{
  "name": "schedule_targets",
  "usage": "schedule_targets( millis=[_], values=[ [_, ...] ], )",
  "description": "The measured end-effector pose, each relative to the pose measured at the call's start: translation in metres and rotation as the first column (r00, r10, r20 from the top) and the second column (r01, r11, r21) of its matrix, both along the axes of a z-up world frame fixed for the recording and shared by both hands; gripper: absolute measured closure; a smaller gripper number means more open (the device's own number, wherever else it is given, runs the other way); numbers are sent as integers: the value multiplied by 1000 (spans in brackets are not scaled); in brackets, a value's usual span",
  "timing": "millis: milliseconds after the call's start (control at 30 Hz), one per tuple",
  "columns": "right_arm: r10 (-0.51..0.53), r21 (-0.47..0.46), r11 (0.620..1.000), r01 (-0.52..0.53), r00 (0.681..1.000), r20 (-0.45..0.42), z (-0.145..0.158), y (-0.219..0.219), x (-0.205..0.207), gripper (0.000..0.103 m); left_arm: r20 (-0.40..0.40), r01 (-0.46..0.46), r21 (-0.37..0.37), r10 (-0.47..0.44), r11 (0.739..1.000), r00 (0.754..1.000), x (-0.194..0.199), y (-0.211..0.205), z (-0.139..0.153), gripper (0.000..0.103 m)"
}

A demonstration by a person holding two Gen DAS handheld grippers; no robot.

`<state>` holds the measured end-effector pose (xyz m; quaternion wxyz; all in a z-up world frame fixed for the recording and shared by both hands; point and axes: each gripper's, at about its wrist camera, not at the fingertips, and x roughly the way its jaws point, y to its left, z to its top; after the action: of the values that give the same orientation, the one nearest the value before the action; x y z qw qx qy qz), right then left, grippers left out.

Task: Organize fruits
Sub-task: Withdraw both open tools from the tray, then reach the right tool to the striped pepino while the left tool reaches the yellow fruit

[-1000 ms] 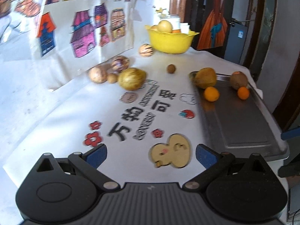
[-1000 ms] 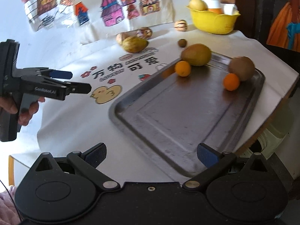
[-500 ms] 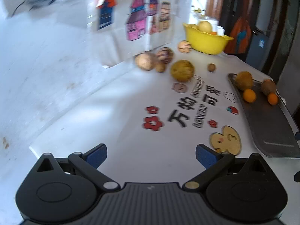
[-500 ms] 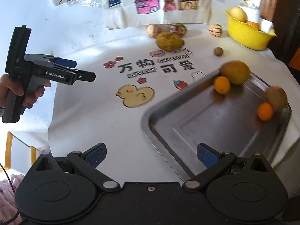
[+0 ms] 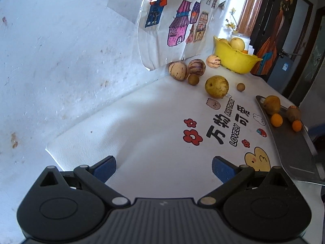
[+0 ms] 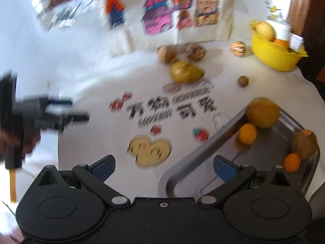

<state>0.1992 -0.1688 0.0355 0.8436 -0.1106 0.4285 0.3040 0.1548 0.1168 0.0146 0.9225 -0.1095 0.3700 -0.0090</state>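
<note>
A metal tray (image 5: 292, 148) (image 6: 203, 174) lies at the table's right. It holds a yellow-brown fruit (image 6: 262, 112), a brown fruit (image 6: 303, 144) and two oranges (image 6: 247, 133) (image 6: 292, 162). On the white cloth a yellow-green fruit (image 5: 216, 86) (image 6: 185, 72), striped melons (image 5: 178, 70) (image 5: 196, 67) (image 5: 213, 61) and two small brown balls (image 5: 193, 79) (image 5: 241, 87) lie loose. My left gripper (image 5: 163, 167) is open and empty over the cloth's near left part; it also shows in the right wrist view (image 6: 67, 110). My right gripper (image 6: 164, 165) is open and empty above the tray's near corner.
A yellow bowl (image 5: 233, 59) (image 6: 274, 55) with fruit stands at the back right. Drawings of houses (image 5: 182, 20) hang on the white wall behind the table. The cloth carries printed characters and a duck picture (image 5: 258, 159). The right wrist view is blurred by motion.
My left gripper has swung left and back, so the tray now sits at the view's right edge. My right gripper has turned left toward the cloth. Both stay open.
</note>
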Motion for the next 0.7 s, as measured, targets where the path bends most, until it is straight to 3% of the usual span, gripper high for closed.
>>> schedule_targets(
  millis=[167, 400, 700],
  values=[
    [-92, 94, 991, 93, 996, -23, 32, -8, 31, 1, 30, 17, 12, -17, 1000, 999, 3, -1, 6, 0],
    [-192, 168, 967, 192, 981, -15, 62, -15, 71, 1, 135, 49, 33, -53, 998, 989, 11, -12, 13, 0],
    [-242, 223, 941, 253, 967, -79, 55, -11, 123, 1, 165, 126, 100, -141, 987, 976, 34, -39, 16, 0]
  ],
)
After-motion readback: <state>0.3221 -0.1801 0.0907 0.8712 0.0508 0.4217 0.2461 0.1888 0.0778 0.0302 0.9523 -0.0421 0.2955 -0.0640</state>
